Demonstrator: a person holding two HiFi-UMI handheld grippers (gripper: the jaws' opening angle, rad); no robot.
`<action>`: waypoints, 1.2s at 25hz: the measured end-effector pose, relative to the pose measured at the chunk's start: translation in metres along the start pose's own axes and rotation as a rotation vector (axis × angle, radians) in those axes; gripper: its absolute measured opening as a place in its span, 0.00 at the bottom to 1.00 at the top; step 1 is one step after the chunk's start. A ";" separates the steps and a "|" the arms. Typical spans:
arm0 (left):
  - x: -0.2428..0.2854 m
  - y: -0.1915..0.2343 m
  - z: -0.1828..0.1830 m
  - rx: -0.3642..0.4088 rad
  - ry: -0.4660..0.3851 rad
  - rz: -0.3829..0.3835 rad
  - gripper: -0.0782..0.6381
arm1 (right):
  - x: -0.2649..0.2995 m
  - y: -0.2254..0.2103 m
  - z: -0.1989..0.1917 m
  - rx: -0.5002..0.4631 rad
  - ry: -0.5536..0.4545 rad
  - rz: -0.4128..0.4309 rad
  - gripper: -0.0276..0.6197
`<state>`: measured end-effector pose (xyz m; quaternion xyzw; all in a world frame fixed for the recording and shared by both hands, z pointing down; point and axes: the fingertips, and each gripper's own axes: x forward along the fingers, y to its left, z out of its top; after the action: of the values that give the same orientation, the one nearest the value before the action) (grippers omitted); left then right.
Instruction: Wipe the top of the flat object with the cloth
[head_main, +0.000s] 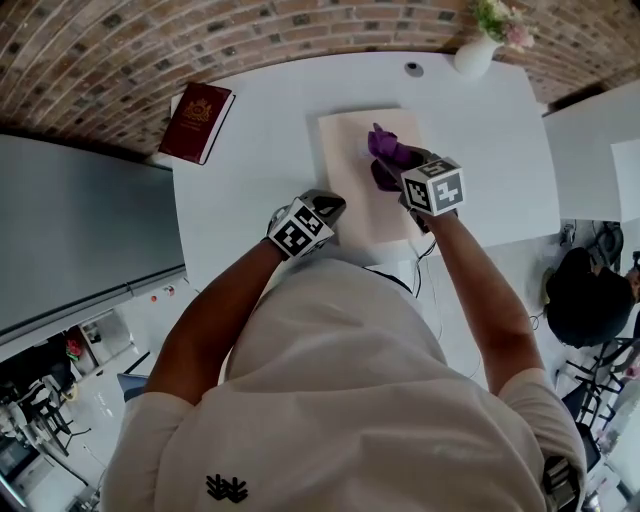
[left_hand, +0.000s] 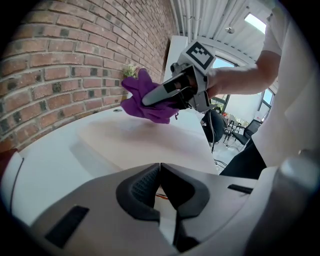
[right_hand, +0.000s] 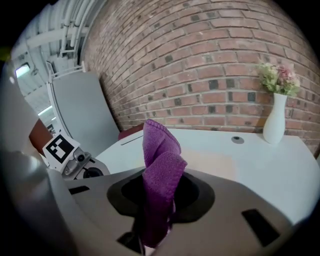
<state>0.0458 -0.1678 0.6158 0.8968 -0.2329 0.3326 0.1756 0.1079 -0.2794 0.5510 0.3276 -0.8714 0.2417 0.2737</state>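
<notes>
Cloth (right_hand: 160, 169): purple, knit or terry weave with a stitched hem, bunched into a soft upright fold. It is pinched between the jaws of the right gripper (head_main: 396, 172), which are closed tight on its lower part; the free end stands up past the tips. In the head view the cloth sits over the far half of the board (head_main: 358, 205), right of its middle. It is low over the surface, but whether it touches I cannot tell.

Board: flat, thin, rectangular, pale beige with a matte top and rounded corners. It lies flat near the middle of the table (head_main: 258, 150), long side running away from the person.

Left gripper (head_main: 327, 208): jaws brought together, nothing between the ribbed black pads. It is at the board's near left corner; contact with the board is not clear.

Table: white, smooth, with a rounded edge.

Book (head_main: 197, 122): dark red cover, small, flat at the table's far left corner, well apart from the board.

Vase (head_main: 473, 55): white, glossy, narrow neck, at the far right edge; it holds flowers (head_main: 503, 20), pink and greenish.

Disc (head_main: 413, 69): small, grey, round, set in the tabletop just left of the vase.

Wall (right_hand: 215, 55): red-brown brick behind the table.
</notes>
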 end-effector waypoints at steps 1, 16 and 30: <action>0.000 0.000 0.000 -0.001 0.001 -0.002 0.14 | 0.007 0.011 0.003 -0.014 0.004 0.024 0.24; 0.000 0.001 -0.002 -0.017 -0.001 -0.002 0.14 | 0.060 0.032 -0.014 -0.042 0.097 0.071 0.24; 0.001 0.003 -0.001 -0.011 0.003 0.012 0.14 | -0.003 -0.097 -0.036 0.031 0.094 -0.139 0.24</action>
<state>0.0447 -0.1706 0.6177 0.8939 -0.2401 0.3336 0.1789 0.1897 -0.3214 0.5989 0.3799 -0.8289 0.2506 0.3252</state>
